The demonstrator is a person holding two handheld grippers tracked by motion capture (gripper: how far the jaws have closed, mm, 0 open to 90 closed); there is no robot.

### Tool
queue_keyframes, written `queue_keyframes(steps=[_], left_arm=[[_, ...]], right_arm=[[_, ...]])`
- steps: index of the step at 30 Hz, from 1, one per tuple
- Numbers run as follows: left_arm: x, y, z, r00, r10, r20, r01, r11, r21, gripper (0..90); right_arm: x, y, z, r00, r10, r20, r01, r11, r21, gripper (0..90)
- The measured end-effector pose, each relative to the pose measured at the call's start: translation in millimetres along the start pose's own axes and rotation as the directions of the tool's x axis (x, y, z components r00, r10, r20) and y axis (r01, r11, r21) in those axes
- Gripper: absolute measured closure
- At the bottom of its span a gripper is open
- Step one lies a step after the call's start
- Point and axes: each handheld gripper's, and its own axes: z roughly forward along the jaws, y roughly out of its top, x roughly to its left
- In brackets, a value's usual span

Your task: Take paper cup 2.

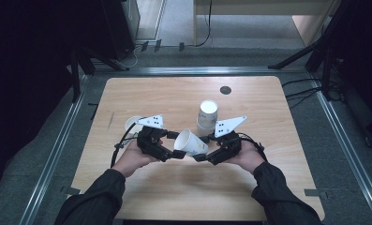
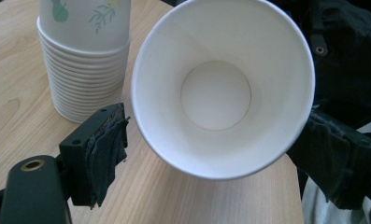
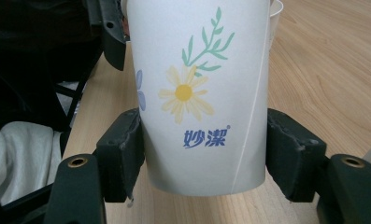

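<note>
The table [image 1: 183, 187] was the biggest thing in sight: a pale wood-grain top with rounded corners, smooth and matte, with bare board in front of the hands and out to both side edges. A small dark round disc [image 1: 226, 90] sat near its far edge.

Behind the hands stood a stack of cups [image 1: 207, 117], upright, white paper. The left gripper view showed its many nested rims [image 2: 80, 88] as fine ribbed rings with a leaf print above them, detail the high view did not resolve.

The paper cup [image 1: 190, 143] was held off the table between the two hands, tipped on its side with its mouth toward the person's left. It was a tapered white cone with a thin rolled rim. The left gripper view looked straight into its smooth bare inside and round flat bottom [image 2: 216, 95]; the right gripper view gave its outer wall [image 3: 199, 93], printed with a daisy, a green sprig and blue characters, with a faint vertical seam.

The right gripper [image 3: 204, 154] pinched the cup near its base, dark blocky pads [image 3: 122, 154] pressed on both sides.

The left gripper [image 1: 172, 152] stood spread at the cup's mouth. One frayed, fabric-faced pad [image 2: 106, 151] lay just outside the rim, not pressing on it.
</note>
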Motion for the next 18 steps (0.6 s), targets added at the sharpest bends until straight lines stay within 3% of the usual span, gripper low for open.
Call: queue_keyframes(steps=[18], left_arm=[[-0.4,-1.6,4.5,0.9999,-0.003,0.015,0.004,0.9997,-0.024,19.6]], right_arm=[[-1.9,-2.7,8.4,0.9994,0.017,-0.03,-0.017,1.0,0.002,34.3]])
